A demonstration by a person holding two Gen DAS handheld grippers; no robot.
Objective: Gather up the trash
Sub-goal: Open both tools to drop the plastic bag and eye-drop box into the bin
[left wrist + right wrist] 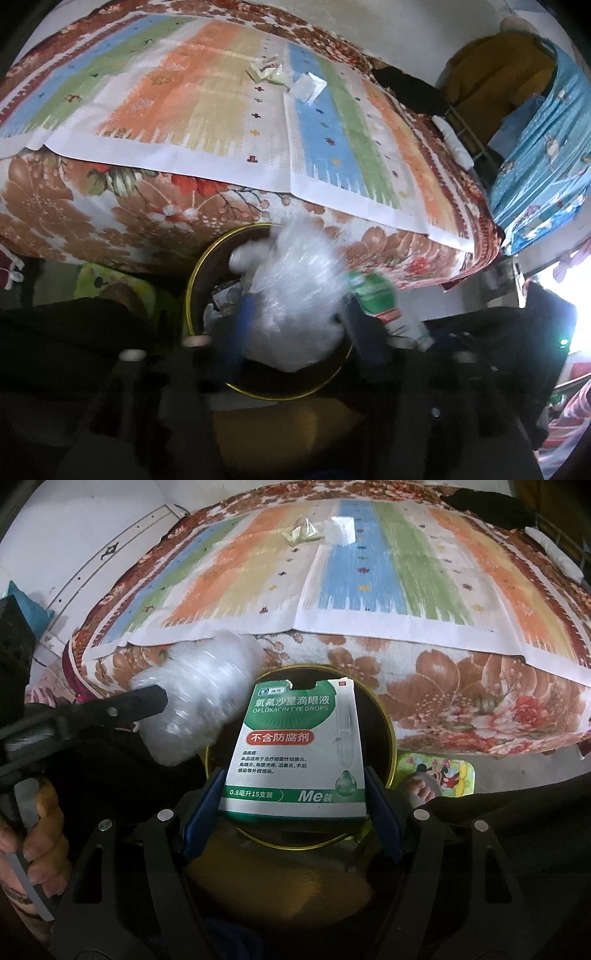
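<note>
A round dark bin with a gold rim (192,280) (392,734) stands on the floor against the bed. My left gripper (301,328) hangs over it, open, with a blurred clear plastic wrapper (295,280) (199,701) loose between its blue fingers (242,325). My right gripper (293,801) is shut on a green and white eye-drops box (295,753) (373,295), held upright above the bin's mouth. On the bed lie a crumpled paper scrap (266,70) (301,531) and a small clear plastic piece (306,86) (341,531).
The bed has a floral blanket (480,686) and striped mats (207,99). A cartoon-print mat (436,771) and bare toes (421,786) lie right of the bin. A blue curtain (535,166) hangs at the right. A person's hand (40,830) holds the left gripper's handle.
</note>
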